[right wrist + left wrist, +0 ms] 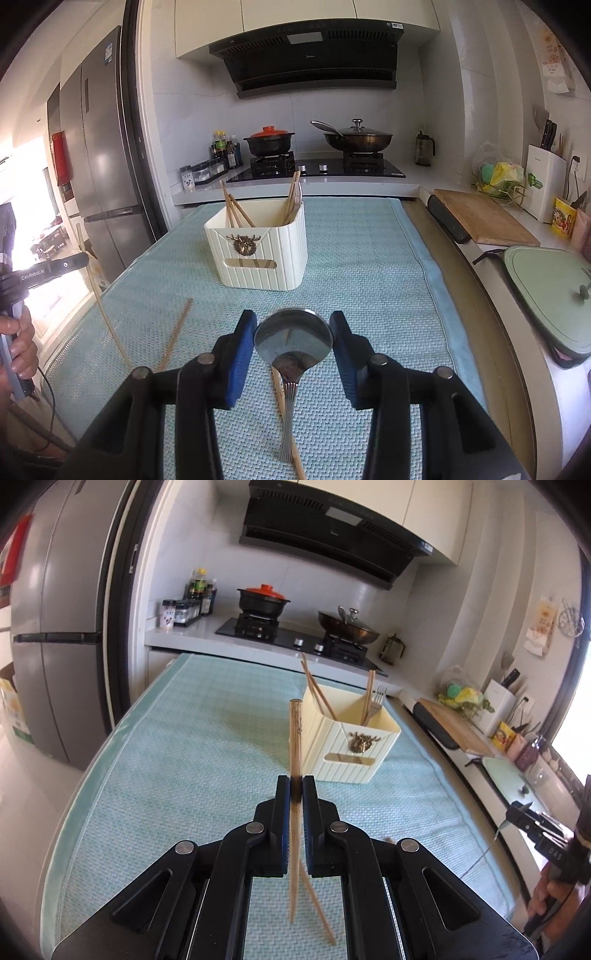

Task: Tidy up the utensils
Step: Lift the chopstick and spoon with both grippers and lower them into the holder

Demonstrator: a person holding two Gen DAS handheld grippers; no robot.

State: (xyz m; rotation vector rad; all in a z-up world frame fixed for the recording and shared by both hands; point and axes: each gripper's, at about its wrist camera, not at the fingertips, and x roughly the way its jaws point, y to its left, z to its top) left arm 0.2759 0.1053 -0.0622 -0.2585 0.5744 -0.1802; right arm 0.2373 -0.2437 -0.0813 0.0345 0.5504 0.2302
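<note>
My left gripper (296, 794) is shut on a wooden chopstick (295, 738), which stands almost upright between the pads above the teal mat (184, 757). A second chopstick (319, 908) lies on the mat below it. Ahead stands the cream utensil holder (354, 746), with chopsticks in its left compartment and a fork in its right. My right gripper (293, 321) is shut on a metal spoon (293, 338), gripped by its bowl with the handle hanging down. Loose chopsticks (177, 332) lie on the mat (369, 277). The holder (258, 254) stands ahead of it, and the left gripper (84, 257) shows at the left.
Behind the mat is a stove (314, 168) with a red-lidded pot and a lidded pan. A fridge (99, 155) stands at the left. On the right counter lie a wooden cutting board (484, 218) and a green lidded pan (546, 284). A hand (22, 343) holds the left gripper's handle.
</note>
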